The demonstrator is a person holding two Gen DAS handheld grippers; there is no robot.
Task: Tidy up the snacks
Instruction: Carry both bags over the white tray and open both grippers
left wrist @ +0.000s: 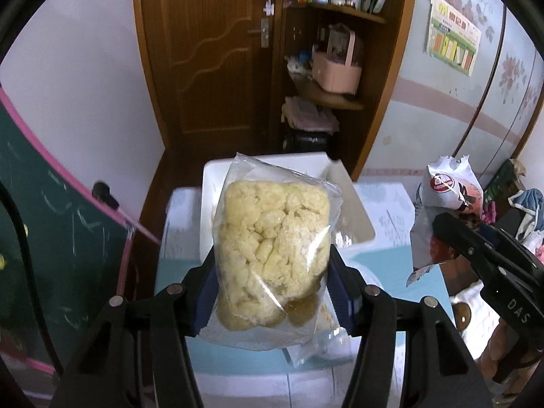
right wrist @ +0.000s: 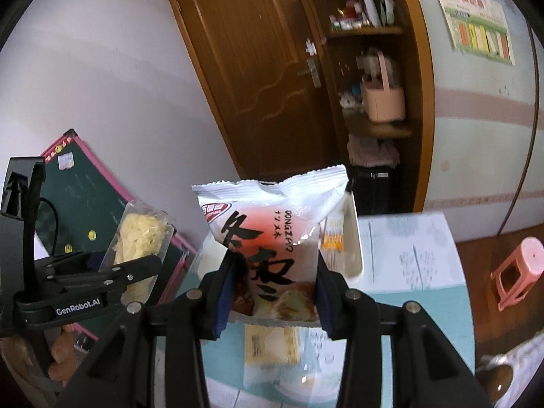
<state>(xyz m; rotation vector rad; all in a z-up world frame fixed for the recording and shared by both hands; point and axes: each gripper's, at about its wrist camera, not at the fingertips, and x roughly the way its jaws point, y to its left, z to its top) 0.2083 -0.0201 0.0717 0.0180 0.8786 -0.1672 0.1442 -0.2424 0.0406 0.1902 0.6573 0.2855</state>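
left wrist view: the left tool (left wrist: 272,292) is clenched on a clear bag of pale yellow crumbly snack (left wrist: 272,248), long axis running up the frame, held above the table (left wrist: 391,261). the white bin (left wrist: 212,183) lies straight ahead, just beyond the bag at frame centre, so the left hand looks nearer to it. the right tool (right wrist: 272,292) grips a white and red snack packet (right wrist: 272,234) upright at lower centre; it reads "dongzao" beside large black characters. "genrobot.ai" is printed on the left tool's side in the right wrist view.
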